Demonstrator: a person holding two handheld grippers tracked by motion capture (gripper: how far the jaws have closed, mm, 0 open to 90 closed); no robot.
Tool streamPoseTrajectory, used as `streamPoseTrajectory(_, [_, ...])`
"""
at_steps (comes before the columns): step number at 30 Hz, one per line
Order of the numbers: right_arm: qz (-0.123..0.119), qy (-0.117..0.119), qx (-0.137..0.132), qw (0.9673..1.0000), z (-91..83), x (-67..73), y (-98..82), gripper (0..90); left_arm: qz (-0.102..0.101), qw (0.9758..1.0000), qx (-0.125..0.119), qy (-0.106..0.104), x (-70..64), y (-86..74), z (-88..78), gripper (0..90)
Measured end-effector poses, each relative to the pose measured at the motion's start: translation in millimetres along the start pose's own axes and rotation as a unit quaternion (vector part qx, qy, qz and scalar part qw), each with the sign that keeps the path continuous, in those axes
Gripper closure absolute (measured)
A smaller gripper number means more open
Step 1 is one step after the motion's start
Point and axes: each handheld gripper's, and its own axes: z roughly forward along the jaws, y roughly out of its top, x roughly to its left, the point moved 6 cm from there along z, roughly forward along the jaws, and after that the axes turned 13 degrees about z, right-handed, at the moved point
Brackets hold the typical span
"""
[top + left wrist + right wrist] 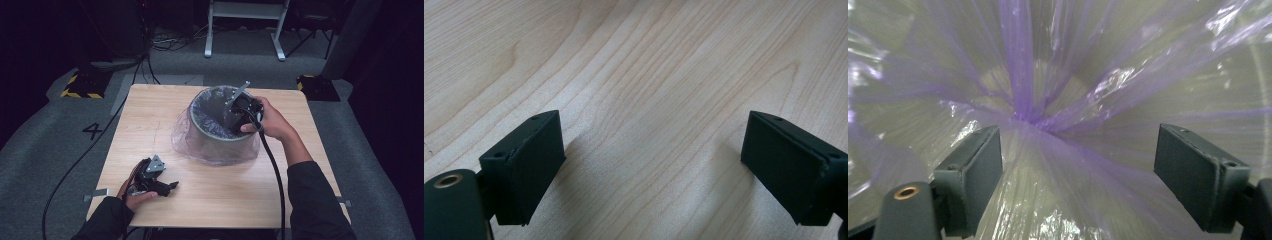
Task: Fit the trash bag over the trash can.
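The bin (220, 131) stands upright at the centre of the surface (150, 125), its long axis vertical, with the purple liner bag (190, 142) folded over the rim and hanging down the outside wall. Your right tongs (235, 119) are lowered into the bin mouth at its right-hand side, pointing down along that axis. In the right gripper view the liner film (1058, 150) gathers to a knot of pleats at the bin floor, directly ahead of and between the jaws. The jaws stand wide apart; nothing is held, and whether the pads touch the film cannot be told. The gathered centre lies straight below the right tongs, so the coming move is judged to turn on a descent along the bin axis. Your left tongs (167, 186) rest well apart at the near left of the surface, jaws wide over bare wood (649, 75), gripping nothing. The right hand is the nearer one.
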Motion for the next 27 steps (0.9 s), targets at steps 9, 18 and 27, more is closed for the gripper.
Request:
streamPoseTrajectory(9, [0.008, -0.012, 0.058, 0.9982, 5.9, 0.5, -0.6, 19.0, 0.0, 1.0, 0.0, 0.0, 0.0, 0.0, 0.0, 9.9])
streamPoseTrajectory(18, [0.028, 0.014, 0.023, 0.9992, 1.8, 0.8, -0.2, 18.4, 0.0, 1.0, 0.0, 0.0, 0.0, 0.0, 0.0, 9.9])
streamPoseTrajectory(27, [0.062, 0.029, -0.057, 0.996, -8.3, 0.2, 1.6, 18.2, 0.0, 1.0, 0.0, 0.0, 0.0, 0.0, 0.0, 9.9])
